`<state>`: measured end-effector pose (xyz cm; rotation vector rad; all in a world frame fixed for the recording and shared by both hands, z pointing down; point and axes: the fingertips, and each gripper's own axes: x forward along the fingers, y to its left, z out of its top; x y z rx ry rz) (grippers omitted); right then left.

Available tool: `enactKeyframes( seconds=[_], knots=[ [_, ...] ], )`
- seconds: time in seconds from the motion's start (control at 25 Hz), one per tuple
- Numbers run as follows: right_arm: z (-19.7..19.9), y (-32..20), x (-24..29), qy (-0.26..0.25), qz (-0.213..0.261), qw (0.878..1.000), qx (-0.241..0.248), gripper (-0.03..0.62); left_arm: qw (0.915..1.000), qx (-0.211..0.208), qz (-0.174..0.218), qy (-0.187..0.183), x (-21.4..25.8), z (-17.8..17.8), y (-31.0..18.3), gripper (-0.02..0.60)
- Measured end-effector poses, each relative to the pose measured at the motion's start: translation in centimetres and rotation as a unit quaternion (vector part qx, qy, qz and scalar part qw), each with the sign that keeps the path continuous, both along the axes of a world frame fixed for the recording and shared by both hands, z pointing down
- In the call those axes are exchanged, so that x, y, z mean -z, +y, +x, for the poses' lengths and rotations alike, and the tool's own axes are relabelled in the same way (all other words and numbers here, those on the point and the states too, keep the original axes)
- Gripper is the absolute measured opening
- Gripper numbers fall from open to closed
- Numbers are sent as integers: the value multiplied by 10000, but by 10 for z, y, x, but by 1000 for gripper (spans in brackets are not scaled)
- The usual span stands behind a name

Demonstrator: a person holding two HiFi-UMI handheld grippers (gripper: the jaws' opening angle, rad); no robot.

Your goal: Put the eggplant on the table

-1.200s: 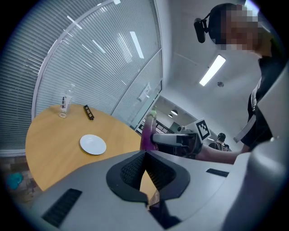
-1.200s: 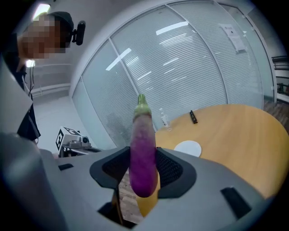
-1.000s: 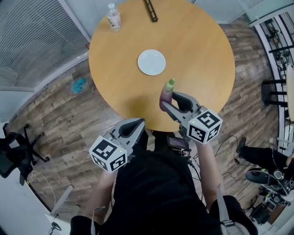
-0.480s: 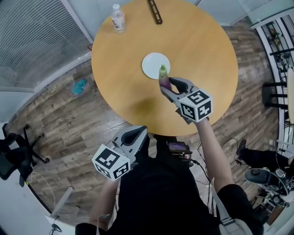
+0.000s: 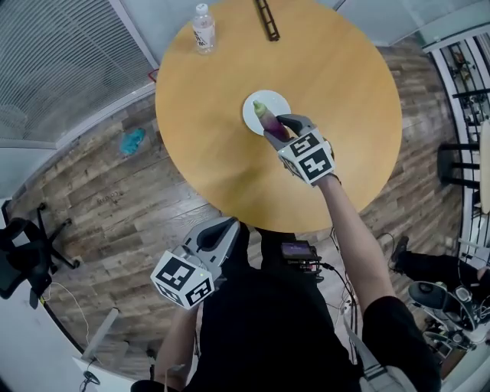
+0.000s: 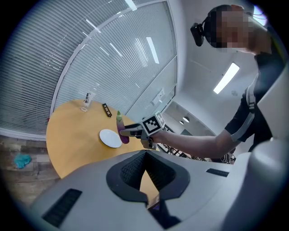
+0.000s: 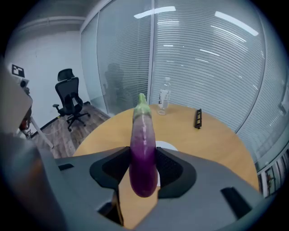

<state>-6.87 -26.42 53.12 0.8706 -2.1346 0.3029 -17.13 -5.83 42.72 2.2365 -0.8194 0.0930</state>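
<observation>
A purple eggplant (image 7: 143, 149) with a green tip stands upright between the jaws of my right gripper (image 7: 143, 169), which is shut on it. In the head view the right gripper (image 5: 277, 130) holds the eggplant (image 5: 268, 120) above the round wooden table (image 5: 337, 84), just over the near edge of a white plate (image 5: 257, 105). My left gripper (image 5: 222, 230) hangs below the table's near edge, close to my body, with its jaws closed and nothing between them. Its own view shows the eggplant (image 6: 120, 127) and the plate (image 6: 109, 138) far off.
A clear water bottle (image 5: 203, 28) stands at the table's far left edge. A black strip (image 5: 266, 19) lies at the far edge. A black office chair (image 5: 23, 256) stands on the wooden floor to the left, and a teal object (image 5: 132, 141) lies on the floor.
My right gripper has carried the eggplant forward from near the table's front edge to over the white plate. The left gripper has stayed low by my body.
</observation>
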Motion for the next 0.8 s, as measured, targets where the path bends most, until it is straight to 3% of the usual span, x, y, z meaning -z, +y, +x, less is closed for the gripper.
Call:
enactKeyframes(
  seconds=[0.44,0.8],
  knots=[
    [-3,-34,-42,1408,384,9871,665,192,10000,-37,-32,37,0,4,-17,11],
    [4,-50,-78,2581,584,9543,1391,192,9999,6,-103,14,1,1,-22,11]
  ],
)
